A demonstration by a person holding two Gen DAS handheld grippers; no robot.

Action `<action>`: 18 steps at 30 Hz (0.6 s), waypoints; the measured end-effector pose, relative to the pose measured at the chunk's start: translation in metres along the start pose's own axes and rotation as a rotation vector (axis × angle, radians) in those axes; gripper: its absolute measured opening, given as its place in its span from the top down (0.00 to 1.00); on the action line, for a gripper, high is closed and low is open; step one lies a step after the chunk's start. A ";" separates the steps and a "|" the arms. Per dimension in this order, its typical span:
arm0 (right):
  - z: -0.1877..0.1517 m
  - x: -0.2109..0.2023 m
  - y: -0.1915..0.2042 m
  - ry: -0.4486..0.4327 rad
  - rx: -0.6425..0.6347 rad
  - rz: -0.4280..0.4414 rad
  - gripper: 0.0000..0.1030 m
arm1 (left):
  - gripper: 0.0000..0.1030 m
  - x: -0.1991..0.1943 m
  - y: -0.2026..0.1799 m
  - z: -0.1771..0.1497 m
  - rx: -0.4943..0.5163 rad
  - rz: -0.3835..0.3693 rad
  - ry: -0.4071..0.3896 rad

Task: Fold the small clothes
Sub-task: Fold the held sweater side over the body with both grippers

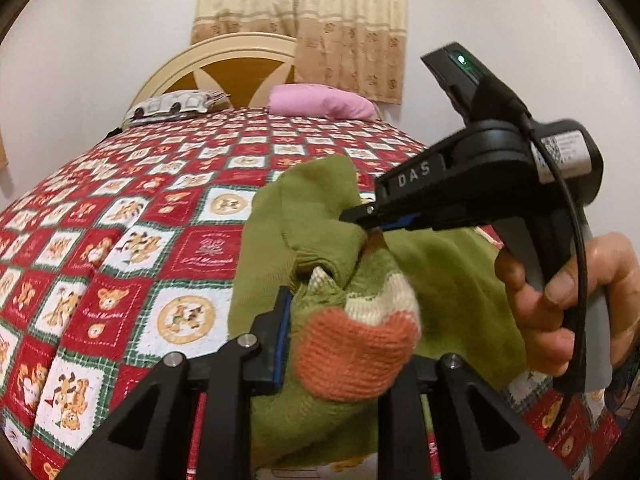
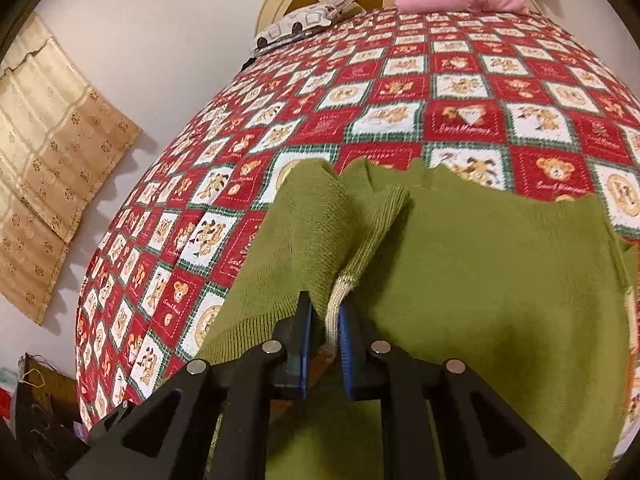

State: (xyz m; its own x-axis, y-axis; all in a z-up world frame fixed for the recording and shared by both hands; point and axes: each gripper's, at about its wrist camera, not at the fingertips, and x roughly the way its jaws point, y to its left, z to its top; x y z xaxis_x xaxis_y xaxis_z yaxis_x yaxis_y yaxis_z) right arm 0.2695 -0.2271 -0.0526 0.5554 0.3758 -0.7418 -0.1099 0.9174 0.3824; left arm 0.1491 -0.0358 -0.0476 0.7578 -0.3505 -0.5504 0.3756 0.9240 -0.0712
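A small green knitted sweater (image 1: 452,268) with cream and orange bands at the cuff is lying bunched up on the bed's red-and-white checked bedspread (image 1: 132,240), partly lifted off it. The left gripper (image 1: 344,344) is clamping the orange and cream cuff between its blue-padded fingers. The right gripper (image 2: 325,344) is pinching a cream-edged ribbed fold of the same sweater (image 2: 480,280), its tongs drawn close together on the knit.

Only the left wrist view is showing the right gripper (image 1: 360,216) from outside, with the person's right hand (image 1: 568,304) wrapping its handle. A pink pillow (image 1: 320,102) and a patterned pillow (image 1: 168,106) are sitting at the headboard (image 1: 224,60), under a beige curtain (image 1: 304,12).
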 end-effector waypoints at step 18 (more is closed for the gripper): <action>-0.005 -0.067 -0.074 -0.079 0.027 -0.099 0.89 | 0.79 0.011 -0.103 0.018 0.130 -0.116 0.015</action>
State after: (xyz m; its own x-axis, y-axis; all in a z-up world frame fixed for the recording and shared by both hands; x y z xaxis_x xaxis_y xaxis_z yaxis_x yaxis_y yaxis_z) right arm 0.2366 -0.3194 -0.0339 0.6261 0.2712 -0.7311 -0.0301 0.9453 0.3249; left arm 0.1285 -0.1372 -0.0319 0.6980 -0.4503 -0.5568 0.5265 0.8497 -0.0271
